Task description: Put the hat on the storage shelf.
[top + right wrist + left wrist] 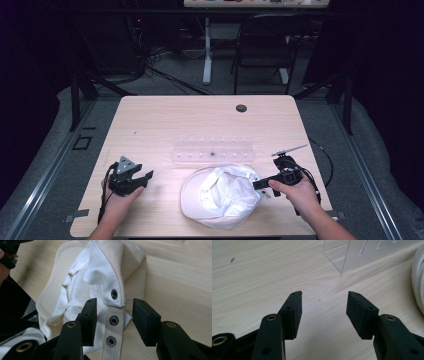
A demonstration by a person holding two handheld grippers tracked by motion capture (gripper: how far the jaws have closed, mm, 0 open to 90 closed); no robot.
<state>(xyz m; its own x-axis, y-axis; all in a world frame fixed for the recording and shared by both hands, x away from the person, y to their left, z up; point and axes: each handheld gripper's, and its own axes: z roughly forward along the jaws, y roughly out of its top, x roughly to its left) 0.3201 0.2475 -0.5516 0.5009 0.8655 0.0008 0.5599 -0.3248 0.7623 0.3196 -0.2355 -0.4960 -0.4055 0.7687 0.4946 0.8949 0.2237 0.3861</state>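
A cream-white cotton cap (220, 196), upside down with its white lining showing, lies on the near middle of the light wood bench (165, 120), just in front of a clear acrylic rack (213, 148).

The right gripper (261, 184) sits at the cap's right edge, which is the back of the cap. Its jaws are spread and hold nothing. In the right gripper view, the cap's cream adjuster strap with dark metal snaps (113, 328) runs straight up the gap between the right gripper (113, 308) jaws. The strap's long axis lies along the gripper's pointing direction, not across it. Neither pad appears to touch the strap; there is a gap on both sides, smaller on the view's left. The strap tip lies flat on the wood, with the cap's back opening just beyond.

The left gripper (148, 176) is over bare bench left of the cap, jaws also spread wide and empty, apart from the brim. In the left gripper view the left gripper (324, 298) points at bare wood, with the rack corner (342, 258) ahead and the cap's edge (418, 277) at the far right of the picture.

Judgement: the right hand is clearly the nearer one for the strap. Closing now would likely pinch the strap across its width. The left gripper would have to travel right to reach the brim.
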